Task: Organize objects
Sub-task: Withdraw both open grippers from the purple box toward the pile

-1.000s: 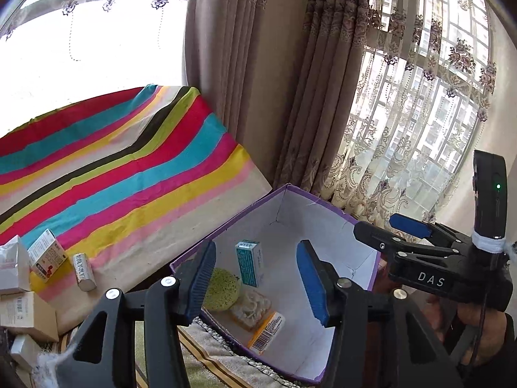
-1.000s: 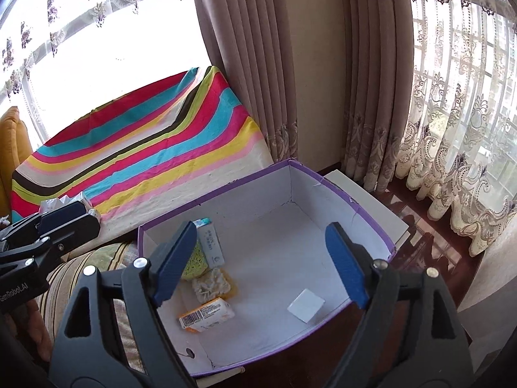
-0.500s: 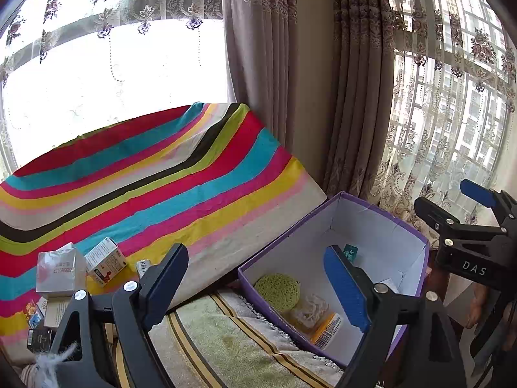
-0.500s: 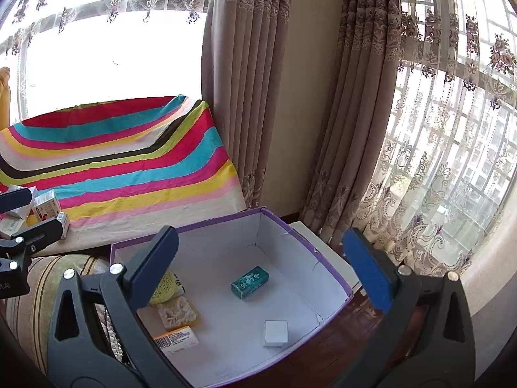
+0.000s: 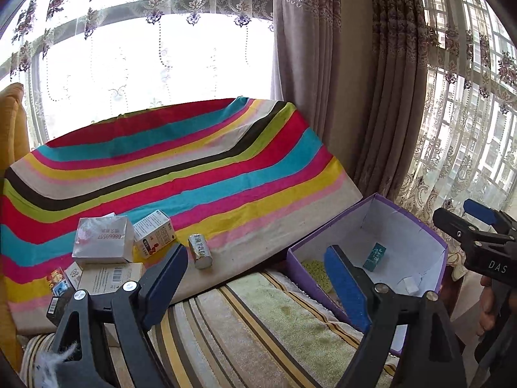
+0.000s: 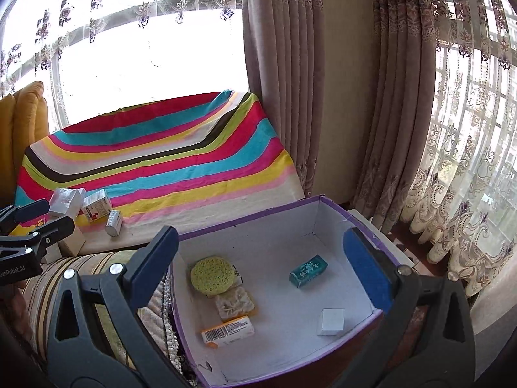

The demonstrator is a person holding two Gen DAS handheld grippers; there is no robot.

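Purple box (image 6: 332,208) sits under the empty, wide-open right claw (image 6: 263,266); left claw (image 5: 258,273) likewise gapes, boxes (image 5: 103,242) just ahead-left.

I count one purple box (image 6: 336,208), five items inside it, one silver roll (image 5: 200,251), several cartons on the striped cloth (image 5: 194,174), exact number unclear.

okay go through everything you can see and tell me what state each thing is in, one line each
Left claw: open, empty.
Right claw: open, empty.
Purple box: open, partly filled.
Teal carton: in box, on its side.
Yellow sponge: in box, flat.
Small white box: in box.
Silver roll: on striped cloth, lying down.
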